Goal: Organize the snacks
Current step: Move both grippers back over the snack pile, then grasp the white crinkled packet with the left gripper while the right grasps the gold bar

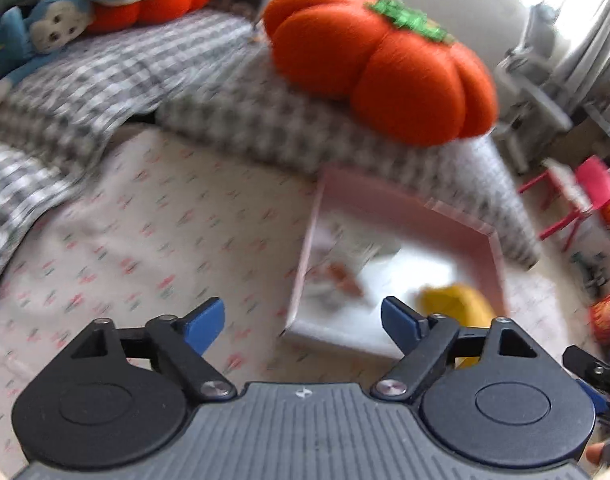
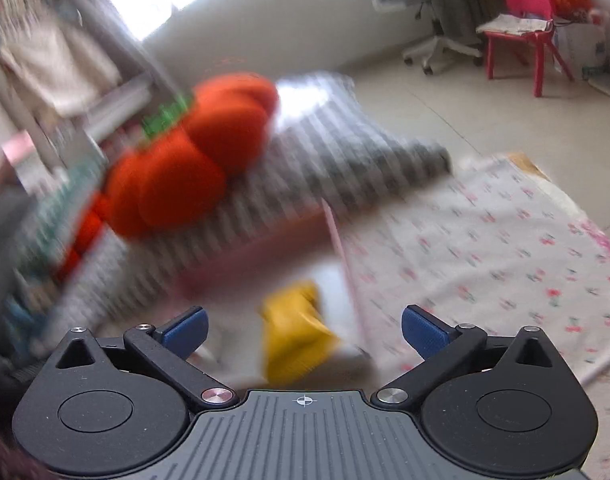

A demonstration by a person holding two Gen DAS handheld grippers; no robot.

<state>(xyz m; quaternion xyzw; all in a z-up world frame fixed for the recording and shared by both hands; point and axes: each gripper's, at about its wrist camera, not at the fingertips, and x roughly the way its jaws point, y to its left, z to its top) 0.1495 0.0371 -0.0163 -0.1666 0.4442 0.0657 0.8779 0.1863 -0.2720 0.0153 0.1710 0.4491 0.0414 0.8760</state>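
fingers [image 1: 204, 322]: both grippers' wide apart, empty | step: yellow snack packet [image 2: 295, 336] lies inside pink box [image 1: 401, 204], release looks done | next: find another snack beside box

We are looking at a home, most likely a bedroom. A bed [image 1: 153, 240] is lying under a floral sheet, with gray checked bedding [image 1: 117, 68] bunching at its head. An orange pumpkin plush cushion [image 1: 381, 60] is sitting on a checked pillow [image 1: 265, 136], and a blue stuffed monkey [image 1: 45, 28] is leaning near a second orange cushion [image 1: 153, 4]. Beyond the bed we are seeing a pale tiled floor [image 2: 485, 120], a gray swivel chair [image 2: 437, 4], a small red plastic chair [image 2: 525, 20] holding papers, and daylight coming through a curtained window [image 1: 585, 8].
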